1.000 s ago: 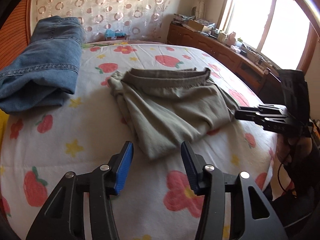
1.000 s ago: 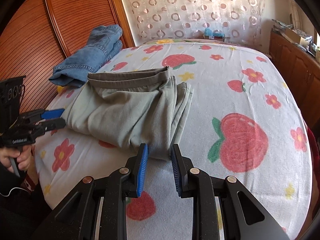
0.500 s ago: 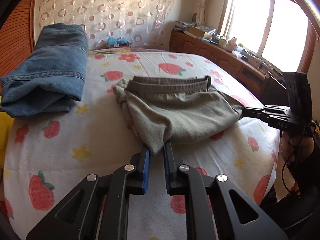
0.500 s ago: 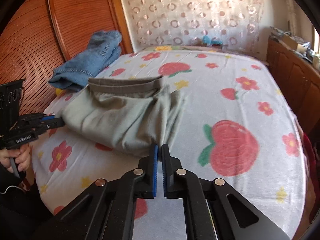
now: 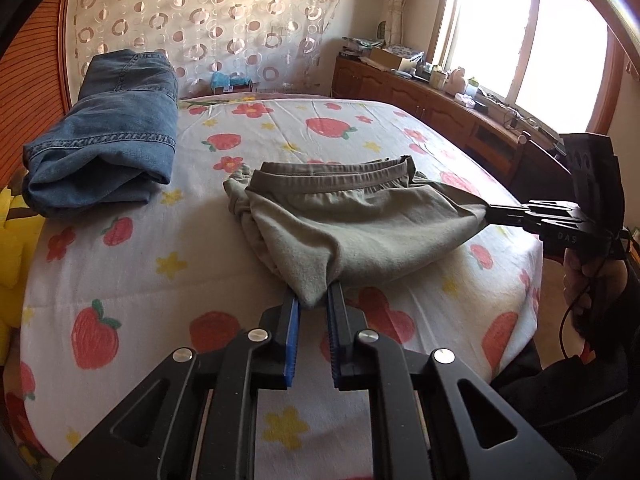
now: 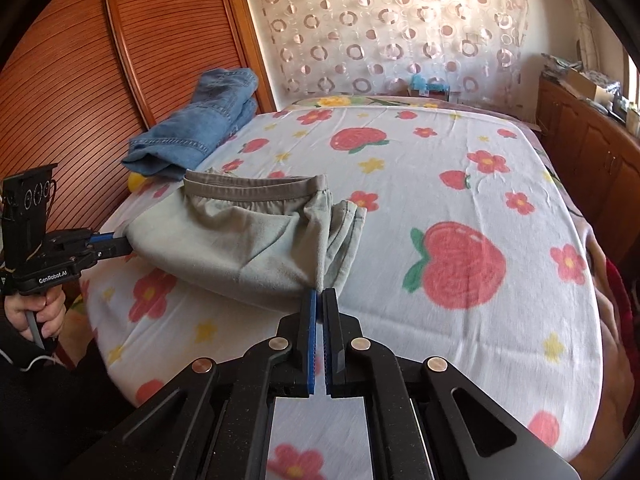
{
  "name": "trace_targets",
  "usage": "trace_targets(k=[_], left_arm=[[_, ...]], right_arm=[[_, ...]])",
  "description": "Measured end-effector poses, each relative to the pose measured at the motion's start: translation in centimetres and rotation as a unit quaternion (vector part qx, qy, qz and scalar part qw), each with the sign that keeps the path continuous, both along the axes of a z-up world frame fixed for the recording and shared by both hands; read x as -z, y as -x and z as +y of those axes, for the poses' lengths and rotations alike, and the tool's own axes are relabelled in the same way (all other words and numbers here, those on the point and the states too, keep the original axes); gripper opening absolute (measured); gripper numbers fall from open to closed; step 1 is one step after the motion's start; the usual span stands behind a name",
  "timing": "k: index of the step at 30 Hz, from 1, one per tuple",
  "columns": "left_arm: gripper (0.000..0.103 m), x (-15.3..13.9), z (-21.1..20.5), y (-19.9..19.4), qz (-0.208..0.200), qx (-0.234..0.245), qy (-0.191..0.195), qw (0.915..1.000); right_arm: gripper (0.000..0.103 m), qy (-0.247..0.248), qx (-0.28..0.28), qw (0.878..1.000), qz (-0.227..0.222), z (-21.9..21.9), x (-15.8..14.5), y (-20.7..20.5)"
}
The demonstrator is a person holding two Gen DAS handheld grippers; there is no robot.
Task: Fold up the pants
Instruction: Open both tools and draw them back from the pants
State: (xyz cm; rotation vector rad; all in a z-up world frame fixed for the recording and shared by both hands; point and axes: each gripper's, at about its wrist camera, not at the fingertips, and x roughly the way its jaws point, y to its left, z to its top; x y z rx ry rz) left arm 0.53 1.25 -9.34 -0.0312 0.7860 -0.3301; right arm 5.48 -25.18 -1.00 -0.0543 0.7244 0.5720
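The grey-green pants (image 5: 352, 224) lie folded on the flowered bed, waistband at the far side; they also show in the right wrist view (image 6: 248, 240). My left gripper (image 5: 314, 300) is shut on the near left corner of the pants and lifts it off the sheet. My right gripper (image 6: 319, 292) is shut on the near right corner. Each gripper shows in the other's view: the right one (image 5: 490, 212) at the far right, the left one (image 6: 120, 242) at the far left. The near edge hangs taut between them, above the bed.
Folded blue jeans (image 5: 108, 128) lie at the far left of the bed (image 5: 120, 272), next to a wooden slatted wall (image 6: 120, 60). A wooden sideboard (image 5: 440, 100) with clutter runs along the right under the window. A yellow cushion (image 5: 12, 248) sits at the left edge.
Both grippers have closed on the pants' near corners and raised them off the bed. The cloth has pulled taut and the near edge has lifted.
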Motion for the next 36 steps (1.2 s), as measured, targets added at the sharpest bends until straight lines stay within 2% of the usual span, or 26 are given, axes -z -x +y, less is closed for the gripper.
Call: trace_targets(k=[4,6,7,9,10,11,14,20,22,30,36], left_arm=[[0.022,0.4,-0.1,-0.2,0.013,-0.002,-0.007,0.9999],[0.033,0.5,0.1,-0.4,0.014,-0.010,-0.008,0.9998],[0.043,0.5,0.3,-0.5,0.012,-0.016,-0.003,0.9998],[0.047,0.4,0.8,-0.5,0.011,-0.023,0.014,0.9996],[0.052,0.4,0.9,-0.6,0.013,-0.025,0.017,0.9995],[0.062,0.4,1.1,-0.8,0.014,-0.030,0.017,0.9993],[0.078,0.4,1.5,-1.0,0.012,-0.037,0.010,0.9992],[0.079,0.4,1.9,-1.9,0.006,-0.052,0.005,0.9986],[0.079,0.3,1.9,-2.6,0.005,-0.053,0.004,0.9986],[0.079,0.0,1.0,-6.3,-0.003,-0.045,-0.020,0.9988],[0.079,0.4,0.6,-8.5,0.007,-0.048,-0.033,0.9983]], right_arm=[[0.002,0.011,0.003,1.000,0.007,-0.1,0.3,0.5],[0.002,0.015,0.007,1.000,0.010,-0.2,0.3,0.5],[0.003,0.017,0.010,1.000,0.009,-0.3,0.3,0.5],[0.005,0.016,0.008,1.000,0.008,-0.4,0.1,0.5],[0.005,0.016,0.010,1.000,0.007,-0.3,0.0,0.5],[0.005,0.016,0.010,1.000,0.006,-0.2,-0.1,0.5],[0.006,0.017,0.009,1.000,0.003,0.0,-0.3,0.3],[0.026,0.027,0.005,1.000,-0.005,0.9,-0.4,-0.7],[0.040,0.033,0.006,0.999,-0.006,1.2,-0.3,-1.4],[0.042,0.040,-0.002,0.999,-0.014,3.6,-0.9,-5.2],[0.042,0.052,-0.003,0.999,-0.001,5.7,-0.1,-8.2]])
